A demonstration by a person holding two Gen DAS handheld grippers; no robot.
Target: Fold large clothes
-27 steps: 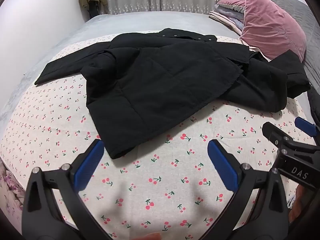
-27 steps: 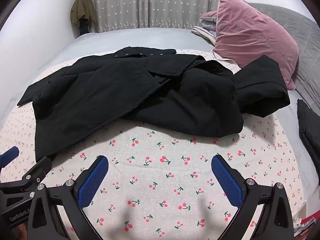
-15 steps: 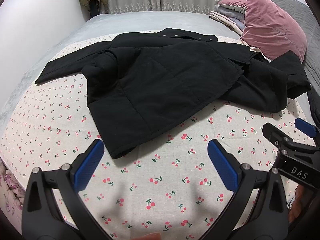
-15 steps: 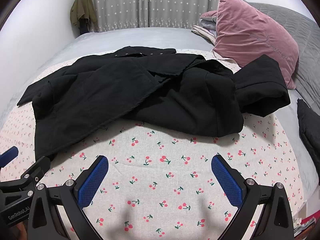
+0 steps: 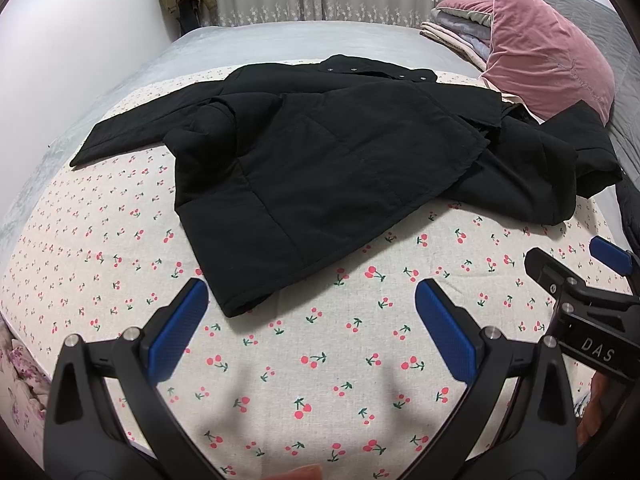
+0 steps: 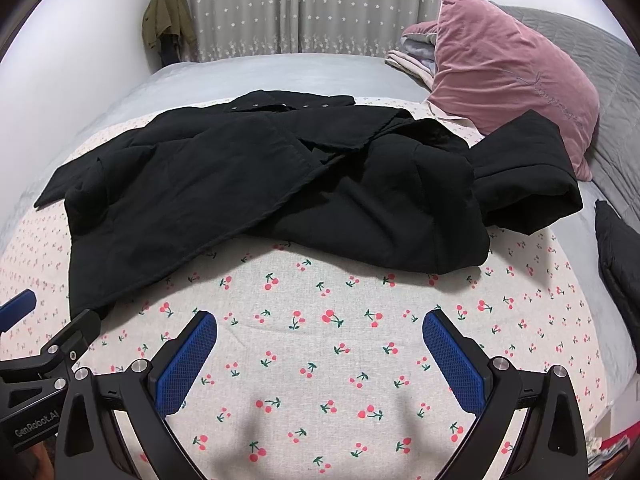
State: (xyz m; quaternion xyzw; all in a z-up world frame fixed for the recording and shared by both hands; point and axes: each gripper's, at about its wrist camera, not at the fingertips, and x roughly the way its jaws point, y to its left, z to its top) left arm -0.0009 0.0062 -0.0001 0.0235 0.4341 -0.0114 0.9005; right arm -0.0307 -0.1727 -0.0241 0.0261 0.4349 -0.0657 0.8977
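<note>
A large black quilted jacket [image 5: 320, 176] lies rumpled on a cherry-print sheet [image 5: 328, 360], one sleeve stretched out to the left and the other bunched at the right by a pillow. In the right wrist view the same jacket [image 6: 280, 184] spreads across the middle, its snap collar at the far side. My left gripper [image 5: 312, 320] hovers open over the sheet just short of the jacket's near hem corner, nothing between its blue pads. My right gripper [image 6: 320, 344] is open too, above bare sheet in front of the jacket. Each gripper shows at the edge of the other's view.
A pink velvet pillow [image 6: 512, 76] and a stack of folded bedding [image 5: 456, 28] sit at the back right. A second dark garment [image 6: 616, 256] lies at the right edge. A grey cover [image 5: 288, 40] spans the bed's far end; an olive coat [image 6: 166, 20] hangs by the curtain.
</note>
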